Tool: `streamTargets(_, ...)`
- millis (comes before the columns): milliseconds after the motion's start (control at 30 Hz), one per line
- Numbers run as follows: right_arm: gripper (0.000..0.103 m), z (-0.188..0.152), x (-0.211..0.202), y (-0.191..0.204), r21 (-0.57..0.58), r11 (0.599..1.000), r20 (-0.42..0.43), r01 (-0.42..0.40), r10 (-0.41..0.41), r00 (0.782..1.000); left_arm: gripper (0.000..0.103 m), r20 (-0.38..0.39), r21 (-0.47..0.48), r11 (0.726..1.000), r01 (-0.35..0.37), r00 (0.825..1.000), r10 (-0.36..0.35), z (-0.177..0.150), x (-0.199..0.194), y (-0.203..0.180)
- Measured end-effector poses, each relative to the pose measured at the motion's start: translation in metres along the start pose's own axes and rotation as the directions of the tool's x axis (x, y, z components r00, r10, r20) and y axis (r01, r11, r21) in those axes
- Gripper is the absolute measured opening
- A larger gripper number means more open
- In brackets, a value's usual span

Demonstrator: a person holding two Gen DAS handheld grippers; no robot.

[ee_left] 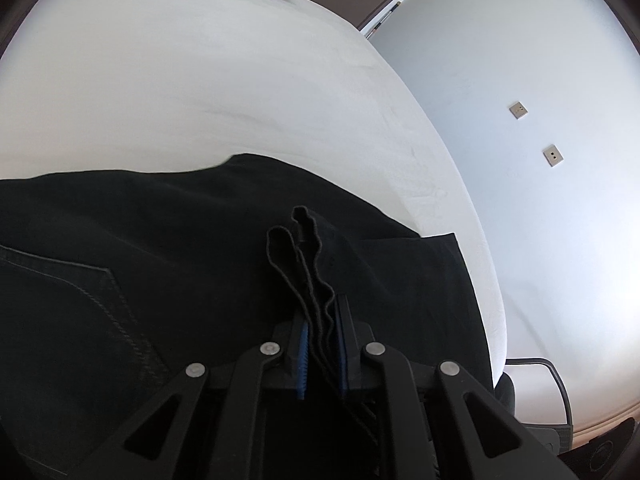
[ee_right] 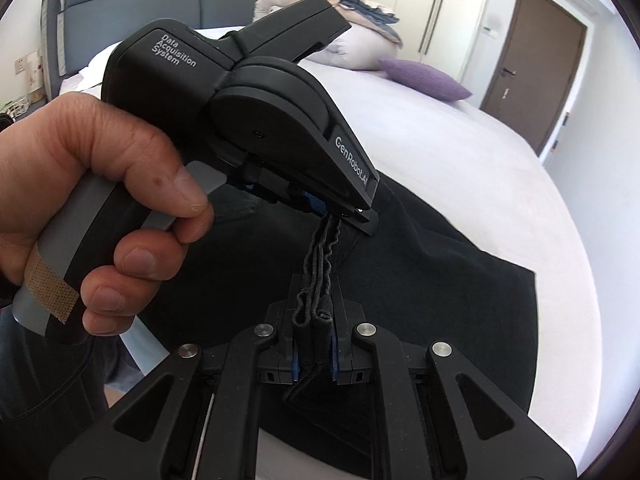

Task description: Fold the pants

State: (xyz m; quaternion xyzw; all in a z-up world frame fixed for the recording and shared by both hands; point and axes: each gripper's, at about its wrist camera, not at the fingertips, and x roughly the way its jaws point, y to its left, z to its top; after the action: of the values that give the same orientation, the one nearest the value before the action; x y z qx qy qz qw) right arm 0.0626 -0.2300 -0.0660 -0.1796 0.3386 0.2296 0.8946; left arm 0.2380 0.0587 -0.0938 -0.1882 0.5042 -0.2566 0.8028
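Item 1: black two-finger right gripper (ee_right: 314,336), nearest the lens, clenching a bunched hem of the black denim pants (ee_right: 440,280); several stacked cloth layers are showing between its blue pads (ee_right: 295,364).

Item 2: black two-finger left gripper (ee_left: 322,332), likewise pinching a wavy, layered edge of the same pants (ee_left: 160,240), blue pads (ee_left: 303,354) pressing on either side. In the right wrist view this tool (ee_right: 352,210) is sitting just ahead of the right claw, gripping the same band of cloth, which is running taut between the two.

Item 3: person's hand (ee_right: 100,204), left of the right claw, wrapping a grey handle with tan tape.

Item 4: remainder of the pants, spreading out ahead of and below both claws, lying on the white bed sheet (ee_left: 180,80); a stitched pocket (ee_left: 80,280) is showing left of the left claw.

Item 5: purple textured cushion (ee_right: 424,78), resting far beyond the claws on the bed (ee_right: 460,148).

Item 6: brown door (ee_right: 536,68), standing beyond the bed's far right.
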Motion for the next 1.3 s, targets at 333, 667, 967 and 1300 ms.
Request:
streamTargets(333, 0.009, 0.003, 0.027, 0.021, -0.022, 0.996, -0.064, -0.083, 0.082, 0.995, 0.012, -0.007, -0.029, 0.999, -0.022, 1.0, 0.022, 0.003, -0.002, 0.037)
streamTargets(667, 0.012, 0.006, 0.029, 0.031, -0.012, 0.994, -0.095, -0.108, 0.106, 0.99, 0.019, 0.016, -0.003, 0.999, -0.042, 0.999, 0.042, -0.008, -0.002, 0.028)
streamTargets(967, 0.05, -0.041, -0.021, -0.031, 0.166, 0.918, -0.056, -0.36, 0.374, 0.926, 0.041, 0.119, 0.047, 0.961, -0.272, 0.957, 0.265, -0.026, -0.037, 0.01)
streamTargets(1300, 0.006, -0.103, -0.024, -0.238, 0.662, 0.545, 0.215, -0.515, 0.52, 0.827, 0.039, 0.15, 0.329, 0.808, -0.489, 0.872, 0.467, -0.071, 0.01, -0.06)
